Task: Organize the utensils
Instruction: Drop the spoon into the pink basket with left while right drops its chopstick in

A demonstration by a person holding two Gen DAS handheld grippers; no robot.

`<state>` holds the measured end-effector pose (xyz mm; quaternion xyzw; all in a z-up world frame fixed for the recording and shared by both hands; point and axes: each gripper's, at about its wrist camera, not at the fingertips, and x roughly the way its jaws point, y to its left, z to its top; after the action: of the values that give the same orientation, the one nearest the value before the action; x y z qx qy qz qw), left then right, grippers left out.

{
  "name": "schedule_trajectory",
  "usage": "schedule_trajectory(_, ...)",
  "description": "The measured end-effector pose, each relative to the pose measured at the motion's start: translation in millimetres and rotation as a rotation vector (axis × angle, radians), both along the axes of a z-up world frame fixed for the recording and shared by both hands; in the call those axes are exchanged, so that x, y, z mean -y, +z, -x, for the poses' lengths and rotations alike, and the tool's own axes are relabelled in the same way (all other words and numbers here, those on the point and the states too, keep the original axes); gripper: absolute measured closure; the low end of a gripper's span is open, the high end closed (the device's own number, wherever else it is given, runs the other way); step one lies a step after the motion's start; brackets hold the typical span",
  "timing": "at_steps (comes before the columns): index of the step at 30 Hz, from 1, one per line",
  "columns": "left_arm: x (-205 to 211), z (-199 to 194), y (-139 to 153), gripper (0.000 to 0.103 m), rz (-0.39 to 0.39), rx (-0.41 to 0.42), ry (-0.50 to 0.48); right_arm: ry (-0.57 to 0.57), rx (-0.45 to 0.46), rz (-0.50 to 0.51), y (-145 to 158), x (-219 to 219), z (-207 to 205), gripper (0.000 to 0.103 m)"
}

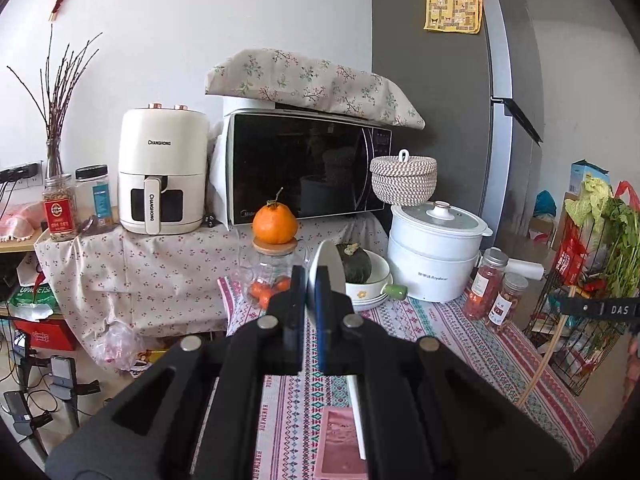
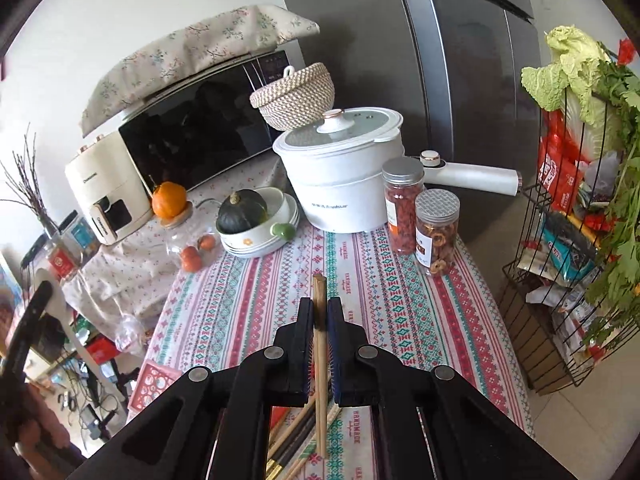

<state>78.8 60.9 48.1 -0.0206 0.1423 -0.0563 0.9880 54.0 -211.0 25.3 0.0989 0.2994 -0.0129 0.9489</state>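
Above the patterned table [image 2: 256, 296], each gripper is clamped on a utensil. The left gripper [image 1: 310, 292] has its fingers pressed against a white spoon [image 1: 326, 270] — the rounded bowl stands up past the fingertips and the thin white handle [image 1: 357, 416] runs down beneath the jaws toward a pink basket [image 1: 340, 444] on the cloth. The right gripper [image 2: 320, 312] pinches a wooden chopstick [image 2: 319, 344] held nearly upright, its blunt end poking out above the fingers and its lower end pointing down over a loose heap of chopsticks [image 2: 298, 444] lying on the table beneath the jaws. The same pink basket [image 2: 154, 384] sits just left of that heap at the table's edge.

Farther back on the table stand a white electric pot [image 2: 344, 176] with its lid on, two lidded jars of dried fruit [image 2: 420, 216] just beside it, and a white dish [image 2: 260, 236] holding a dark green squash [image 2: 240, 212]. A glass jar [image 1: 272, 276] topped with an orange [image 1: 275, 224] stands near the dish — behind it, a microwave [image 1: 304, 172] and a cream air fryer [image 1: 162, 172].
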Motion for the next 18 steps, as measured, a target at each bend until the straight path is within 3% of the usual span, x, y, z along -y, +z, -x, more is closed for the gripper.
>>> schedule_trajectory(11,11.3,-19.3,-30.5,0.098,-0.085,-0.077,-0.01,0.08,0.08,0.096,17.1,-31.8,21.7,0.098)
schedule_trajectory(18,15.1,-24.5,-35.4,0.093,-0.077,-0.154,-0.052,0.097,0.089,0.048,22.1,-30.2,20.4,0.098)
